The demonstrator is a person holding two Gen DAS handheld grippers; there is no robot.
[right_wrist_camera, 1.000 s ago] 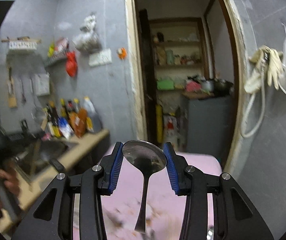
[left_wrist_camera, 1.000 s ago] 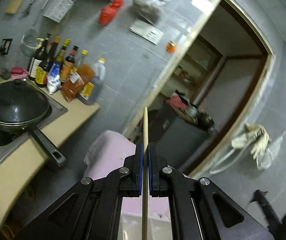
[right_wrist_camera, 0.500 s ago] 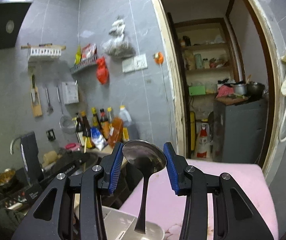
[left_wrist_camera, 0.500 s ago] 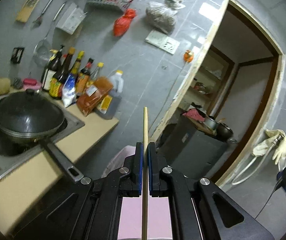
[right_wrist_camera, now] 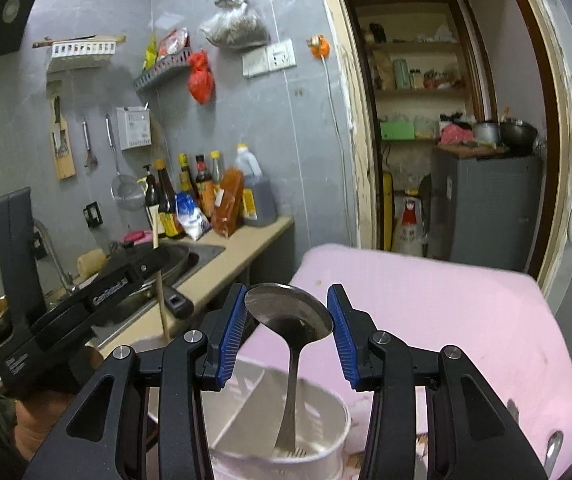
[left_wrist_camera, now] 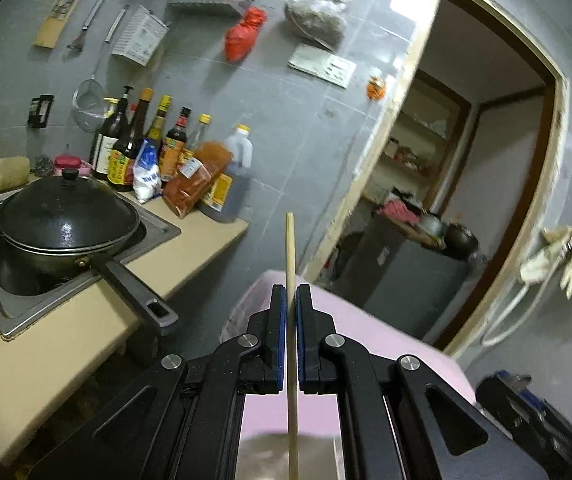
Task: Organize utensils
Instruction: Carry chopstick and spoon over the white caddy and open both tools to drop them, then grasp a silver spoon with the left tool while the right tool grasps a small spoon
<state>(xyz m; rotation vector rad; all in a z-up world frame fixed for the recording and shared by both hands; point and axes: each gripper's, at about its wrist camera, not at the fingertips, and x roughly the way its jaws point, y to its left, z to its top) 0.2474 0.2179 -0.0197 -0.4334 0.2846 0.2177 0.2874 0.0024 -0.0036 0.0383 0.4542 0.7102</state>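
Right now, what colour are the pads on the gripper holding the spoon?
Blue pads, clearest in the right wrist view.

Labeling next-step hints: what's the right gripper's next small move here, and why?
Probably open the right gripper and let go. The metal spoon between its blue pads already hangs handle-down, with its tip inside the white plastic utensil holder, apparently at the slotted bottom, so release should leave it standing there.
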